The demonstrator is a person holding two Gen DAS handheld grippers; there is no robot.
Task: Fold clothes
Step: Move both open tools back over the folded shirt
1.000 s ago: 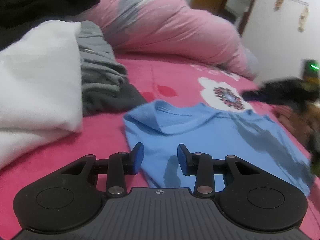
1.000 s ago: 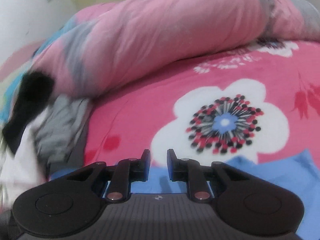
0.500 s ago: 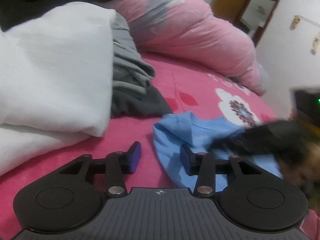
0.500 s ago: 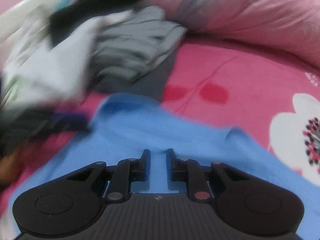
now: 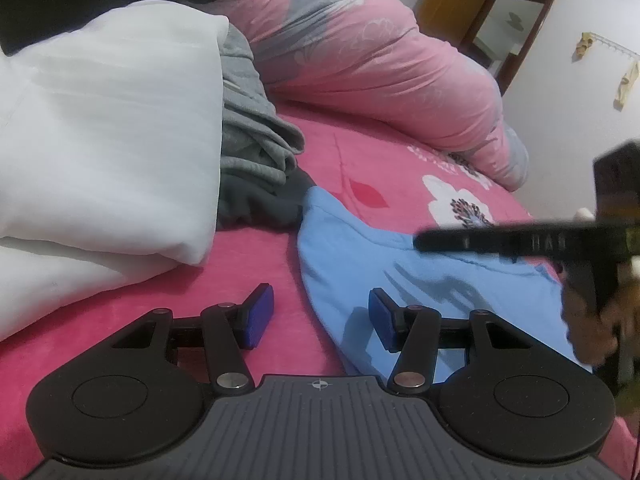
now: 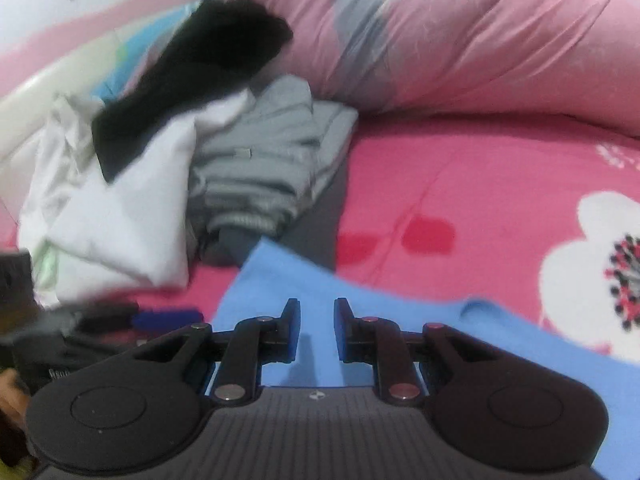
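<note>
A light blue shirt (image 5: pixel 432 280) lies on the pink floral bedspread (image 5: pixel 256 264); it also shows in the right wrist view (image 6: pixel 400 320). My left gripper (image 5: pixel 318 316) is open and empty, low over the shirt's left edge, one finger over the bedspread and one over the blue cloth. My right gripper (image 6: pixel 316 330) is open with a narrow gap and empty, just above the blue shirt. It appears blurred in the left wrist view (image 5: pixel 520 242), reaching in from the right over the shirt.
A pile of clothes lies to the left: a white garment (image 5: pixel 108 140), grey folded clothes (image 5: pixel 256 148) and a black garment (image 6: pixel 200 76). A rolled pink quilt (image 5: pixel 380 68) lies along the back. A white wall and a wooden mirror frame (image 5: pixel 504 20) stand behind.
My left gripper has shifted left and opened wider, now straddling the shirt's left edge. My right gripper has swung left over the shirt, opened slightly, and come close to the left gripper.
</note>
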